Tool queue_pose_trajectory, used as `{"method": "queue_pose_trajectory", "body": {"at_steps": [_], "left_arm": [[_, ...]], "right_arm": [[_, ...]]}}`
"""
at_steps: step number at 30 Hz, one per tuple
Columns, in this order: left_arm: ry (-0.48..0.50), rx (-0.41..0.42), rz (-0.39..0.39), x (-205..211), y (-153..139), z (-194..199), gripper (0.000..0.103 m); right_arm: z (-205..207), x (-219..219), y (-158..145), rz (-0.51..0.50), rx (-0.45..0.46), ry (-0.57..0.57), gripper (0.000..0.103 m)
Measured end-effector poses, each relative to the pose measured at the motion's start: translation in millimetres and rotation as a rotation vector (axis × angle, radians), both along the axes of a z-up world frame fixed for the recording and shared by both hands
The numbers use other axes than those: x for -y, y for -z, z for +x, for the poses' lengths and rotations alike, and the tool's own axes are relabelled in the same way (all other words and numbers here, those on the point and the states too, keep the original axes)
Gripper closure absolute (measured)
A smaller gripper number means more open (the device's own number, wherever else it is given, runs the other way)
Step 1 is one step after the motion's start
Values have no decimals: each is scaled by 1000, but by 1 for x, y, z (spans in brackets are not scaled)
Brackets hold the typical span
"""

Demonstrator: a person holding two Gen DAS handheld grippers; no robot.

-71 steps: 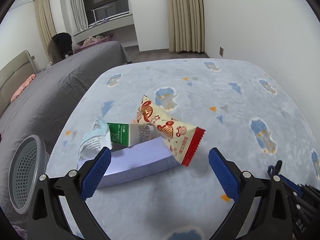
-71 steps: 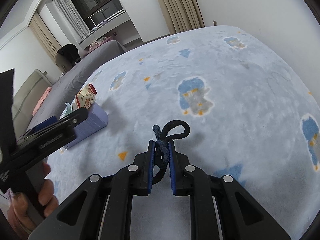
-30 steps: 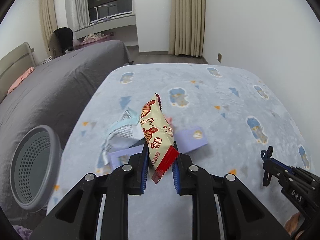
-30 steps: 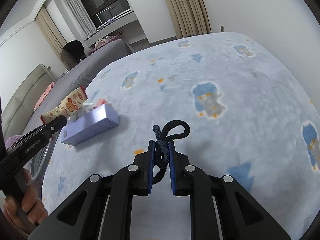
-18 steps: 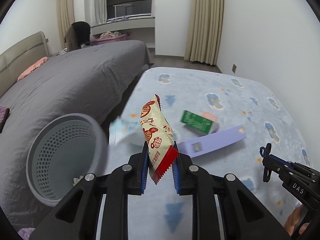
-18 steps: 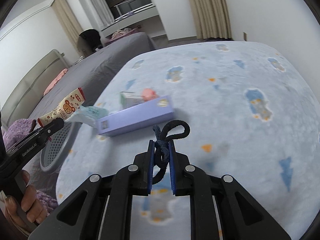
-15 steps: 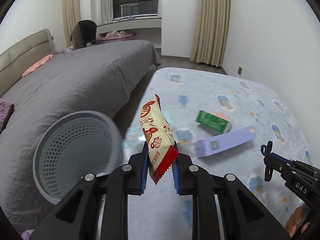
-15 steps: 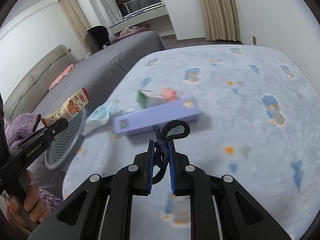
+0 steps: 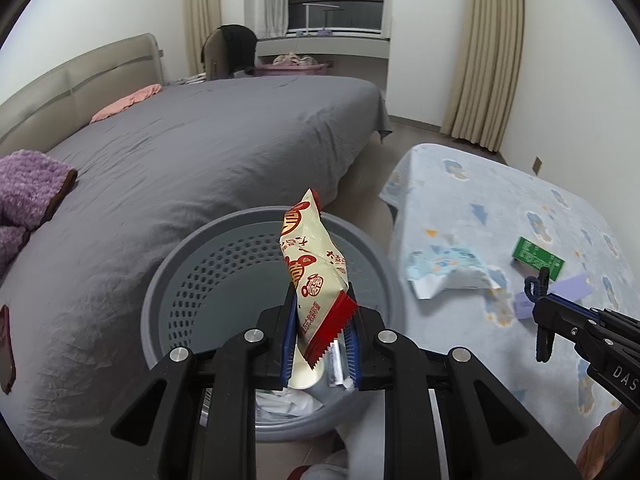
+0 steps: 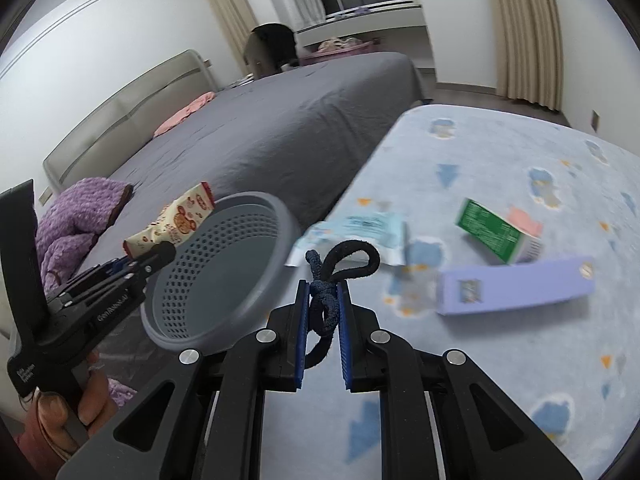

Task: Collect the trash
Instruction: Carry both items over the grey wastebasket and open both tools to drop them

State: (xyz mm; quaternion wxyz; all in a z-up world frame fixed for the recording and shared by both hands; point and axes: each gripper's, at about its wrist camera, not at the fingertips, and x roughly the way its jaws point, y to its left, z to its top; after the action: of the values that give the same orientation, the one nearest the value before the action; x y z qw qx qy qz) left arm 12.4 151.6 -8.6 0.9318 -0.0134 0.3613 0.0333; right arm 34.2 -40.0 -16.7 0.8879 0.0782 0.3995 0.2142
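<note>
Left claw (image 9: 320,328) clenched on a cream-and-red snack wrapper (image 9: 310,264), held upright over the open mouth of the grey perforated bin (image 9: 192,276); some trash already lies at the bin's bottom. Right claw (image 10: 323,312) clamped on a dark knotted cord (image 10: 340,268), over the pale blue patterned bed (image 10: 520,360). On that bed: light blue wrapper (image 9: 444,264), green carton (image 10: 492,232), lilac box (image 10: 516,284). Grey bed (image 9: 200,152) stands just behind the bin.
</note>
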Motion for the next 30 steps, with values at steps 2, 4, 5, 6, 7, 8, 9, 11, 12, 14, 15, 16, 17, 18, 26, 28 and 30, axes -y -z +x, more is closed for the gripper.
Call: {"method": "queue_pose_trajectory", "body": {"at_steps": [2, 4, 5, 6, 7, 8, 9, 11, 12, 14, 15, 16, 17, 18, 26, 28, 30], "left_arm": [[-19, -7, -12, -10, 5, 2, 82], [-33, -19, -19, -18, 10, 4, 82], [-41, -23, -19, -21, 12, 5, 82], [-48, -25, -19, -24, 13, 6, 82], [-60, -27, -17, -28, 15, 7, 82], [-76, -29, -17, -31, 17, 8, 82], [-86, -35, -23, -35, 19, 9, 82], [-97, -48, -35, -41, 22, 11, 82], [-102, -56, -40, -44, 24, 13, 82], [-109, -66, -50, -48, 26, 15, 82], [-113, -69, -51, -50, 27, 15, 81], [-123, -73, -49, -54, 29, 15, 81], [-133, -78, -49, -57, 30, 15, 81], [-139, -82, -53, -61, 31, 16, 81], [-181, -101, -58, -77, 35, 17, 78], [-186, -104, -61, -79, 36, 18, 65], [-200, -99, -55, -81, 35, 16, 41]], "right_arm": [[8, -17, 2, -3, 0, -33, 89], [16, -31, 4, -5, -5, -65, 89], [21, -39, 6, -6, -9, -84, 89], [24, -46, 6, -9, -12, -96, 89], [27, -54, 8, -12, -13, -112, 89], [32, -62, 9, -16, -16, -128, 89], [35, -69, 11, -19, -19, -143, 89], [42, -81, 14, -26, -26, -168, 89], [44, -86, 15, -28, -28, -177, 89], [50, -96, 18, -35, -32, -196, 89], [52, -101, 19, -41, -34, -204, 89], [55, -104, 20, -44, -37, -213, 89], [57, -106, 21, -46, -39, -219, 89], [60, -109, 21, -49, -38, -223, 89], [71, -123, 26, -48, -43, -244, 88], [72, -123, 26, -48, -40, -243, 74], [71, -121, 24, -43, -25, -233, 54]]}}
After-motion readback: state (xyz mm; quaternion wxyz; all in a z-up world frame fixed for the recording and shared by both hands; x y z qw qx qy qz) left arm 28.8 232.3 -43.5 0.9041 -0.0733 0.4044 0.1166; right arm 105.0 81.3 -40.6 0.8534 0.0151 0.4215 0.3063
